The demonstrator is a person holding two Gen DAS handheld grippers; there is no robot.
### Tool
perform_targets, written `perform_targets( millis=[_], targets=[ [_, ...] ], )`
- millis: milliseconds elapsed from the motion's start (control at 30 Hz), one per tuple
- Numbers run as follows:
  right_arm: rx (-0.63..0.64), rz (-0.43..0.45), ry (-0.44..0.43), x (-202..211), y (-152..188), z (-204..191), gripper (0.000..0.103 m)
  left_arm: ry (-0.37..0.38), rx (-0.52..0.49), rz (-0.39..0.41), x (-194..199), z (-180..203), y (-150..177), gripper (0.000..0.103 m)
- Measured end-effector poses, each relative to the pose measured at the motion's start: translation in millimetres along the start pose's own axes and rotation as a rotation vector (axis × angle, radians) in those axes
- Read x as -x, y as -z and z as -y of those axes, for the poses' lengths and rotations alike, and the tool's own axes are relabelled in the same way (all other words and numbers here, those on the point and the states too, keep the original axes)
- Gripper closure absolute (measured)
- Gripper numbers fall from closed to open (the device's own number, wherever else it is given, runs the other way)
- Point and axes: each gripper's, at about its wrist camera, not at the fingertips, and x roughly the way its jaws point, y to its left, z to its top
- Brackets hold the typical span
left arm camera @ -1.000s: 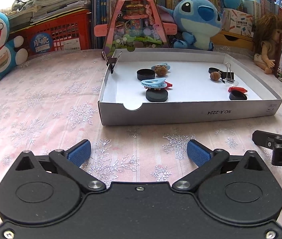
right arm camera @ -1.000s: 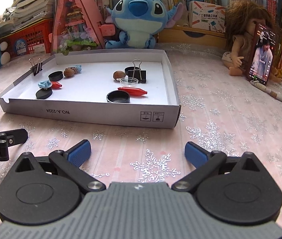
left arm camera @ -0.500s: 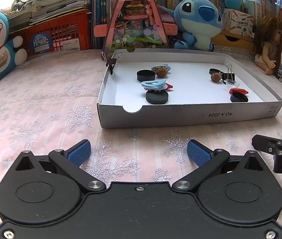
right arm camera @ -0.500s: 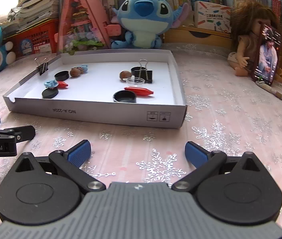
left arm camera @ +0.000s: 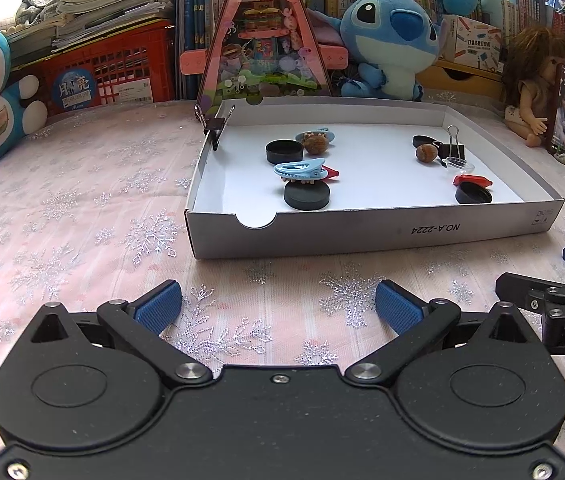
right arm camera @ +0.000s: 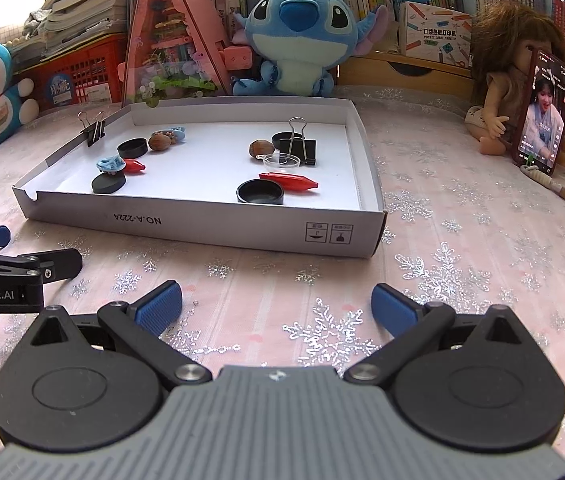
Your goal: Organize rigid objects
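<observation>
From the left wrist camera, the left gripper hovers over the tablecloth just short of the white box lid, its blue pads spread wide with nothing between them. Inside the lid's left half lie a blue hair clip resting on a black cap, another black cap behind it and a walnut; these all look light and stiff, and the caps are probably best taken across their low rims, while the round walnut would likely roll if pinched off centre. A binder clip grips the lid's left wall. From the right wrist camera, the right gripper is likewise released and empty, near the lid's front wall. In the lid's right half sit a red spindle-shaped piece, an open black cap, a second walnut and a larger binder clip. A clear plastic dish before that clip is hard to make out and looks slippery; the cap behind the clip is mostly hidden.
</observation>
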Motion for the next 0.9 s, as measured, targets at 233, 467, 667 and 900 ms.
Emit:
perform_targets(
  millis=[233,467,667,900],
  targets=[
    [0.0,0.0,0.0,-0.1,0.2,-0.1,0.0,0.0,0.0,0.0,0.1,0.1,0.0,0.0],
    [-0.005,0.0,0.011,-1.2,0.1,-2.5,0.0,0.0,0.0,0.0,0.1,0.1,-0.1,0.0],
    [-0.006,0.0,0.012,-1.5,-0.6,-2.6,0.0,0.0,0.0,0.0,0.1,0.2,-0.2,0.0],
    [-0.007,0.0,0.012,-1.4,-0.8,-2.8,0.0,-0.001,0.001,0.0,0.2,0.9,-0.5,0.0]
  ],
)
